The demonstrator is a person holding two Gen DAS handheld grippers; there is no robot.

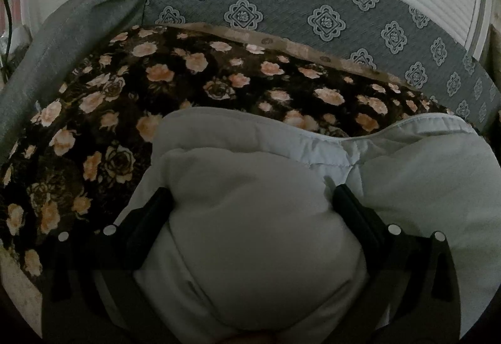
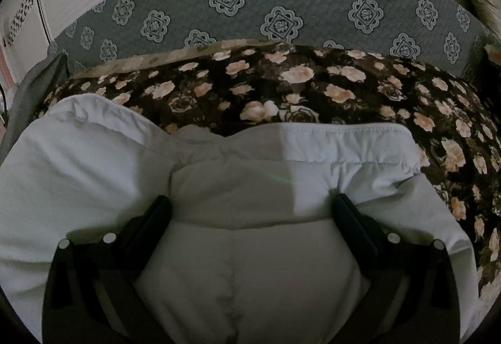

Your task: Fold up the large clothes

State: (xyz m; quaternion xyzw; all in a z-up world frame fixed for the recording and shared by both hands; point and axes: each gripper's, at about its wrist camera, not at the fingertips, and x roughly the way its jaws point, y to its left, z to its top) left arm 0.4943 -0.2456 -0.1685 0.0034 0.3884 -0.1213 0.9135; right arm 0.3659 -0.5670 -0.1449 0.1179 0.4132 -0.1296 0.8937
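Both tongs spread wide over the white padded garment on the bed

I have the left gripper (image 1: 252, 198) and the right gripper (image 2: 252, 207) released, fingers apart on either side of a puffy bulge of the white garment (image 2: 238, 265), grasping nothing as far as I can tell; the fabric swells up between the fingers without being pinched. The garment lies bunched on the dark floral blanket (image 1: 175, 77), its stitched hem (image 2: 344, 137) towards the grey patterned headboard (image 1: 281, 8), and a grey cushion (image 1: 62, 40) sits off to the left. I judge I'm holding both tools low and side by side because the padding is bulky: pressing it flat from two places lets me find an edge worth gripping before any fold starts
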